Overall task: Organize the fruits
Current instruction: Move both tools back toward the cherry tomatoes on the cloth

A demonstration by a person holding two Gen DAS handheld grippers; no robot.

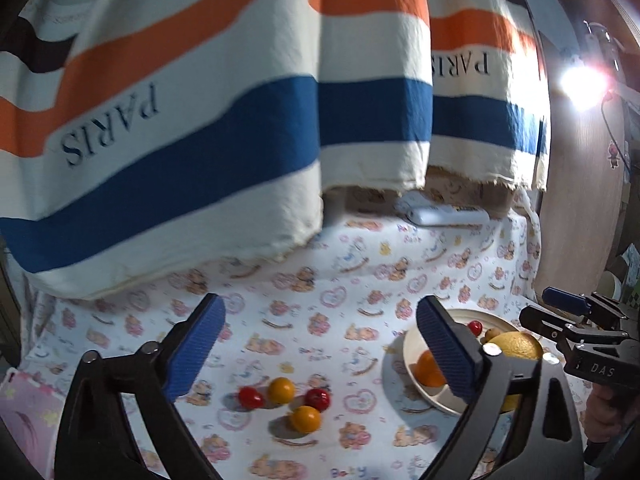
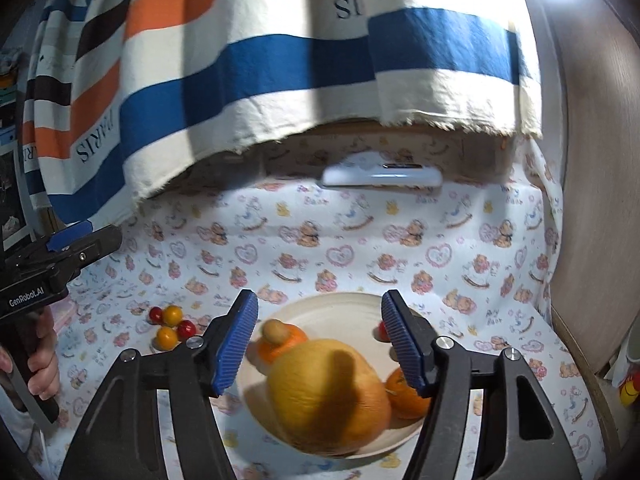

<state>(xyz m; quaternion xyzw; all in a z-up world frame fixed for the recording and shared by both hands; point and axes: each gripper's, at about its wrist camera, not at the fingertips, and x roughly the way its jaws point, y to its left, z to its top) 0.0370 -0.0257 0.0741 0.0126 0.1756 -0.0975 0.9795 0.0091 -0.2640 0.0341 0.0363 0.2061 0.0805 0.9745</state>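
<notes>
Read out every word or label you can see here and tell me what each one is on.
"PARIS": striped cloth, printed upside down, repeated.
"DAS": right gripper body.
"GenRobot.AI": left gripper body.
"Baby": bear-print tablecloth; the word under it is blurred.
White device: markings too small to read.

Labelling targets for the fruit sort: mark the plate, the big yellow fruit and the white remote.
plate [image 2: 340,306]: right wrist view, bare far inner rim.
big yellow fruit [image 2: 328,396]: right wrist view, middle of its rind.
white remote [image 2: 382,176]: right wrist view, centre of its top face.
</notes>
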